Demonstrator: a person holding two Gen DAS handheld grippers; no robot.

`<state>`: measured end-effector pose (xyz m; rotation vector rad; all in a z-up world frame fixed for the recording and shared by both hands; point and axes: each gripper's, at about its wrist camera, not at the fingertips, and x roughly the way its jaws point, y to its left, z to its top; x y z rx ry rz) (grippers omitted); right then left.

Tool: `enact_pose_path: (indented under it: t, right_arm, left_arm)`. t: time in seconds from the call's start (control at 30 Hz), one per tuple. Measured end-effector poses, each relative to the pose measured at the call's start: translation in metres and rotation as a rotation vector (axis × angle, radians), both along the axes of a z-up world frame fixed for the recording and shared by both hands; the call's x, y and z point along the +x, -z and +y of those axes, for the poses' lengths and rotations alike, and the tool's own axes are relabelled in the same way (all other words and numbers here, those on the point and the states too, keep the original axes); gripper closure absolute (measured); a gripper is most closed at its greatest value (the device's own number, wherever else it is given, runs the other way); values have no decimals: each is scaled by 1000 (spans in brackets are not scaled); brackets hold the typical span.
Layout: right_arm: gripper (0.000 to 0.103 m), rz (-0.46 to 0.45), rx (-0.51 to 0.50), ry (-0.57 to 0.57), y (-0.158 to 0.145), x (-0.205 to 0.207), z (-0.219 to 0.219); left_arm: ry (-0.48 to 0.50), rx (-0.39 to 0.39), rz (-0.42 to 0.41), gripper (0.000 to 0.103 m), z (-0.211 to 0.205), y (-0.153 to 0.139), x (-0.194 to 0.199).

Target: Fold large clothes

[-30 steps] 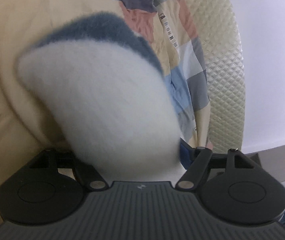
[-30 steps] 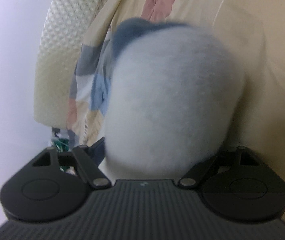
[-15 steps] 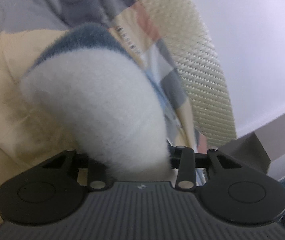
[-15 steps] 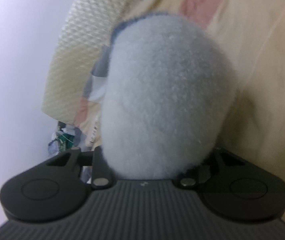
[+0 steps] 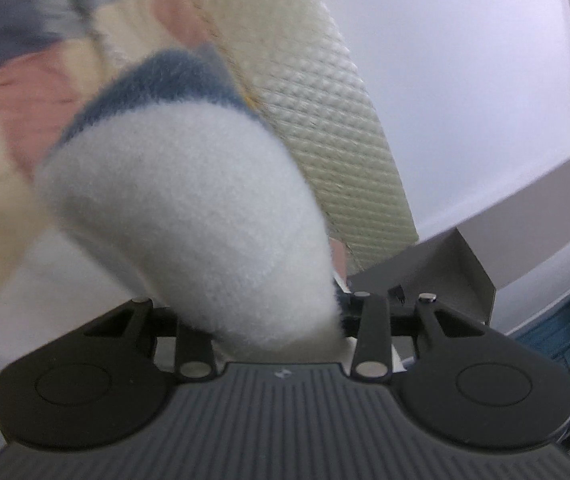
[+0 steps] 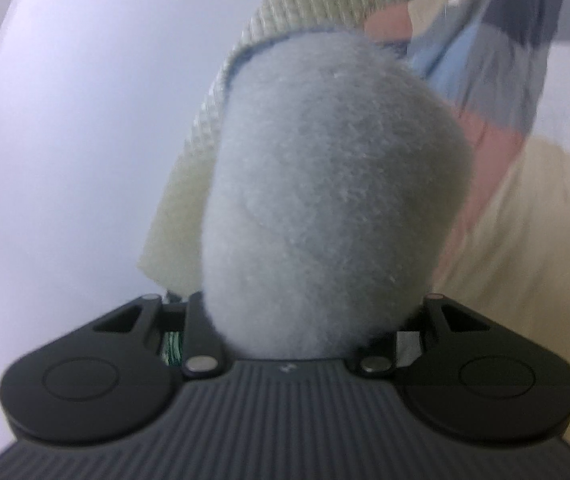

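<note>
A fluffy white fleece garment with a blue-grey edge band (image 5: 189, 208) bulges out of my left gripper (image 5: 269, 320), which is shut on it; the cloth hides the fingertips. The same fleece (image 6: 325, 200) fills the middle of the right wrist view, bunched in my right gripper (image 6: 305, 328), which is also shut on it with its fingertips hidden. Both held folds are lifted clear of the bed.
Behind lies a cream bed sheet (image 6: 525, 240) with a patchwork quilt (image 6: 505, 40) of pink, blue and grey. A quilted cream mattress edge (image 5: 325, 120) stands against a white wall (image 5: 465, 80). A grey box (image 5: 437, 264) sits lower right.
Both grippers have risen and tilted up with the fleece in them; the wall and mattress edge now fill more of each view and the sheet less. Both grips hold.
</note>
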<state>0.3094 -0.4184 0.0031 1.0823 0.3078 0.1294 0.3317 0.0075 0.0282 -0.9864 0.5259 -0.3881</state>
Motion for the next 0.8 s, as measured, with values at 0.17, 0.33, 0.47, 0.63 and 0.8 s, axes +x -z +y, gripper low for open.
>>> enact_pose_path:
  t: [0.17,0.33,0.47,0.63,0.8]
  right_arm:
    - [59,-13,11,62,-7,36,-60]
    - [59,35,19,116,29,58,-106]
    - [59,92,41,140,78,76,-129]
    - [59,143,111,150,148,82,-135]
    - [58,92,181,166,193,70,-135]
  left_arm:
    - [53,-6,34,59,-71,0,72]
    - [83,26,71,59,-127,38,132]
    - [110,53,121,59,-149,88,167]
    - [125,84,130,59,-144,145,191]
    - [157,104,68,56,-138,166,188]
